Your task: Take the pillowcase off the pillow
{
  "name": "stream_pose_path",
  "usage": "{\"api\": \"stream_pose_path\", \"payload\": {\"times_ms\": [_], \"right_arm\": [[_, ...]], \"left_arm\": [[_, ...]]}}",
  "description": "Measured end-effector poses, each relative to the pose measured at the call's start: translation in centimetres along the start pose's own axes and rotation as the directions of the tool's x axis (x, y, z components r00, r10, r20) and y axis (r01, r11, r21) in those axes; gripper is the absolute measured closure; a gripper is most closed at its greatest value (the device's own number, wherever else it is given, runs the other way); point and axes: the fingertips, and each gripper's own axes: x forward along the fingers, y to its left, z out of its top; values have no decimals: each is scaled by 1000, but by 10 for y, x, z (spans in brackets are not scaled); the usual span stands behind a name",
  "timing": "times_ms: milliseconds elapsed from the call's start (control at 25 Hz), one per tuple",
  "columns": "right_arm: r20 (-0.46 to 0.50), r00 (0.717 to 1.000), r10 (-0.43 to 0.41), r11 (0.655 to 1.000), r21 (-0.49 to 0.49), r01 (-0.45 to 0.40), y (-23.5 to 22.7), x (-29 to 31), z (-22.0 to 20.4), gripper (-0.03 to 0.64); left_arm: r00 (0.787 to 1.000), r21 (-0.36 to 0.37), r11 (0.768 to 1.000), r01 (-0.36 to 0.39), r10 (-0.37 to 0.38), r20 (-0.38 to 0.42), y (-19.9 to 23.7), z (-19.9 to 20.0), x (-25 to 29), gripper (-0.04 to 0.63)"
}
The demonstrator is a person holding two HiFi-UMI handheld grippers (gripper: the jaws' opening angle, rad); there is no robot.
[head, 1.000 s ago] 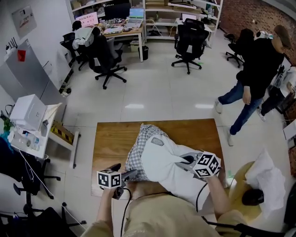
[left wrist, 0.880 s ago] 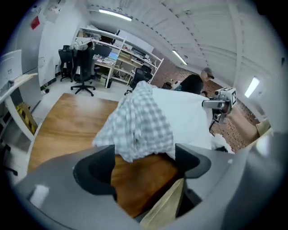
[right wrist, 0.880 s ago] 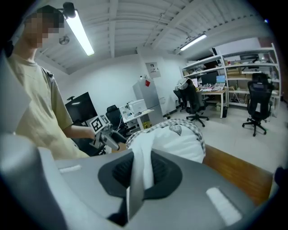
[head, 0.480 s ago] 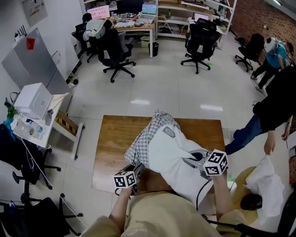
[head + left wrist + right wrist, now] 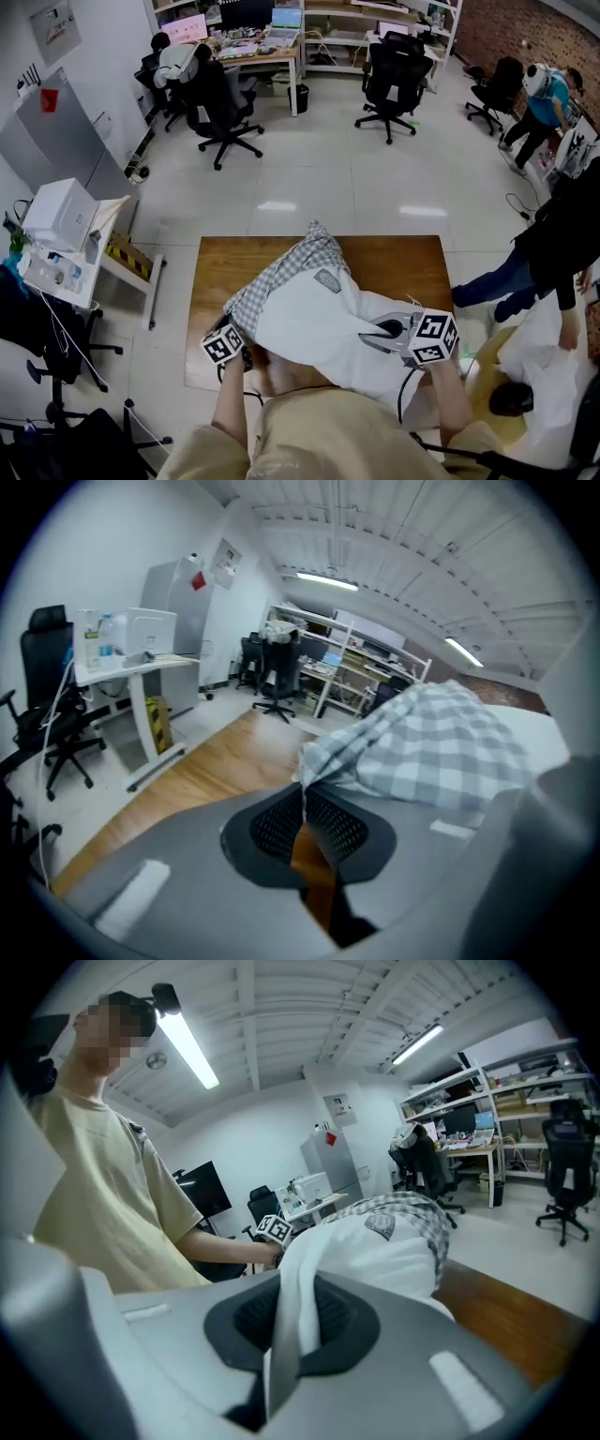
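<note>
Head view: we list both forearms reaching forward over the wooden table [image 5: 412,267]. The left gripper [image 5: 242,333] is at the near-left edge of the checked pillowcase [image 5: 281,272]. The right gripper [image 5: 380,330] is on the white pillow [image 5: 309,319], which lies half bared on the table.

Left gripper view: the jaws have just been closing and now pinch a pillowcase corner.

Right gripper view: the jaws are clamped on a fold of the pillow, with the pillowcase bunched over its far end.
</note>
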Motion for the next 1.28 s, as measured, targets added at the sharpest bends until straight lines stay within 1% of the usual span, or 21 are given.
{"api": "stream_pose_path", "payload": {"times_ms": [80,200,240,320,360,440,480,560,600,640,720,800,880,960,1000,1040,1080,1120,1160,1240,1280], "right_arm": [[15,1000,11,1000,-3,-11,4,-5,1,609],[30,999,25,1000,-7,-25,6,-7,2,609],[30,999,30,999,-12,-29,7,-6,2,609],[30,999,32,999,-24,-31,9,-1,0,609],[29,999,30,999,-29,-29,9,1,-2,609],[17,1000,19,999,-35,-19,7,5,-5,609],[7,1000,18,999,-39,-18,7,6,-6,609],[-17,1000,26,999,-48,-26,8,9,-7,609],[-27,999,29,998,-52,-30,9,10,-7,609],[-34,999,29,998,-54,-31,10,11,-7,609],[-41,999,25,998,-59,-27,11,15,-9,609],[-51,998,28,997,-71,-32,13,22,-10,607],[-63,997,37,995,-93,-43,19,27,-7,607],[-71,997,41,993,-112,-49,24,29,-4,607],[-73,997,39,992,-119,-47,26,30,-3,607],[-76,997,33,992,-123,-42,27,31,-3,607],[-78,997,24,992,-125,-34,27,31,-4,607],[-79,997,17,992,-124,-27,28,31,-6,607],[-75,997,14,992,-121,-24,29,29,-7,607],[-56,998,16,993,-114,-23,32,21,-6,607],[-43,999,13,994,-111,-18,33,15,-6,607]], "left_arm": [[997,6,997,-77,77,-2,37,17,9,581],[989,91,985,-144,147,-30,71,35,15,581],[990,104,987,-123,129,-54,74,36,16,581],[989,131,991,-23,42,-141,67,28,16,576],[983,143,989,27,-1,-183,62,21,15,501],[982,141,986,84,-58,-182,53,23,5,178],[988,132,987,96,-78,-134,48,35,-4,115],[991,149,980,130,-125,-43,21,68,-23,117],[986,190,967,168,-166,-23,-3,85,-30,117],[975,249,943,219,-223,-12,-35,102,-34,120],[938,365,873,323,-346,-2,-102,133,-40,138],[896,433,805,405,-444,-11,-159,158,-40,144],[858,485,730,481,-506,-90,-206,160,-28,144],[835,542,641,543,-481,-267,-233,134,-4,149],[823,561,603,567,-437,-363,-236,115,8,201],[816,574,581,577,-389,-428,-235,101,18,310],[825,588,581,562,-350,-443,-231,96,27,369],[854,604,606,517,-316,-414,-222,100,36,470],[892,613,652,447,-275,-359,-208,108,47,568],[963,598,759,258,-149,-225,-161,130,66,578],[984,580,798,165,-92,-154,-136,145,72,580]]}}
